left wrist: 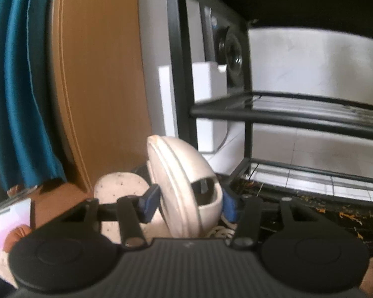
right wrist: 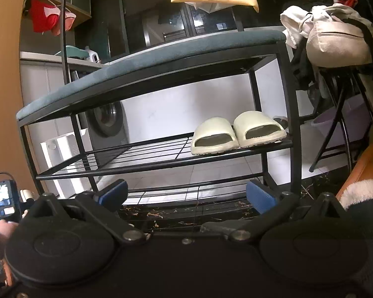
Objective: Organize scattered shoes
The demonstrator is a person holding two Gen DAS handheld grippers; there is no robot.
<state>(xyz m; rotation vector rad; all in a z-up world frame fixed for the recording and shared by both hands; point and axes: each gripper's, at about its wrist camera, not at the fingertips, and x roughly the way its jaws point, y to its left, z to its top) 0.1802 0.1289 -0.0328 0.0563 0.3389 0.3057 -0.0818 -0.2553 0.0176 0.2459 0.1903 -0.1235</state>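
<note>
My left gripper (left wrist: pixel 189 203) is shut on a pale pink slide sandal (left wrist: pixel 184 186), held on its side just left of the black shoe rack (left wrist: pixel 286 116). A second pale slide (left wrist: pixel 119 193) lies sole-up on the floor behind it. In the right wrist view, my right gripper (right wrist: pixel 186 193) is open and empty in front of the rack (right wrist: pixel 161 164). A pair of cream slides (right wrist: pixel 238 131) sits side by side at the right end of the rack's upper wire shelf.
A wooden panel (left wrist: pixel 99 74) and blue curtain (left wrist: pixel 17 87) stand to the left. A washing machine (right wrist: pixel 107 119) and white box (right wrist: pixel 59 156) are behind the rack. A folding rack with clothes and a bag (right wrist: pixel 335 39) stands at right. The floor is dark marble (right wrist: pixel 186 213).
</note>
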